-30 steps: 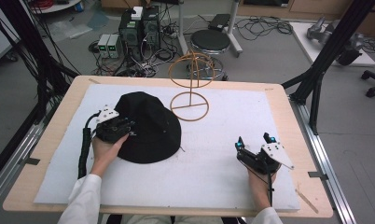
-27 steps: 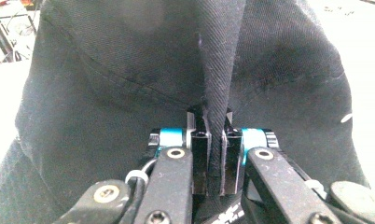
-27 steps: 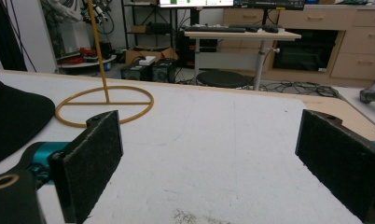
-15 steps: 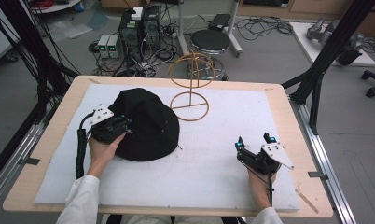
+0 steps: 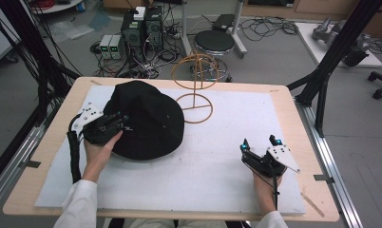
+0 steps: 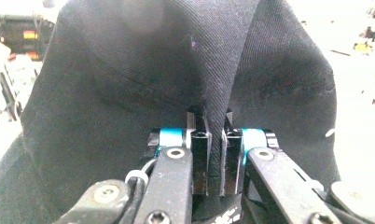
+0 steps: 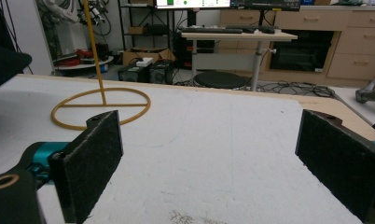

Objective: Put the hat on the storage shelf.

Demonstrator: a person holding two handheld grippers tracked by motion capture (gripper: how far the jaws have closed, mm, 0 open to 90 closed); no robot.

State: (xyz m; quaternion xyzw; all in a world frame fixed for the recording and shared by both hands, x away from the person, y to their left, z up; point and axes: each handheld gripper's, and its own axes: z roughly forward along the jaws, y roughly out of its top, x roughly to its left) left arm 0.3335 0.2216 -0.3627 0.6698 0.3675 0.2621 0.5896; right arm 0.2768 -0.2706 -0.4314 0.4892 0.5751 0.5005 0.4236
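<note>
A person's left gripper [image 5: 114, 124] has its fingers [image 6: 200, 154] closed on a fold of the brim of a black cloth bucket hat [image 5: 148, 118], the fabric rising between the pads and draping away to either side of them in the left gripper view. Beyond those fingers, the hat sits on the white mat [image 5: 213, 166] covering the wooden table [image 5: 293, 102], its far edge just short of the ringed base of an orange wire hat stand [image 5: 196, 85].

The right gripper [image 5: 260, 148] rests on the mat well apart from the hat, its fingers [image 7: 94, 161] spread wide with nothing between them; ahead of them lies bare mat, and the stand's base ring shows farther off, up and to the left in the right gripper view.

The work in hand looks to be lifting the hat onto the stand. Doing it well likely means keeping the pinch firm on the doubled brim, raising the hat high enough for its opening to hang free, then carrying it over the stand's round top so the crown settles centred. The idle gripper could steady the base ring if the light stand tips.

The count: one hat, one stand, one mat, two grippers.
</note>
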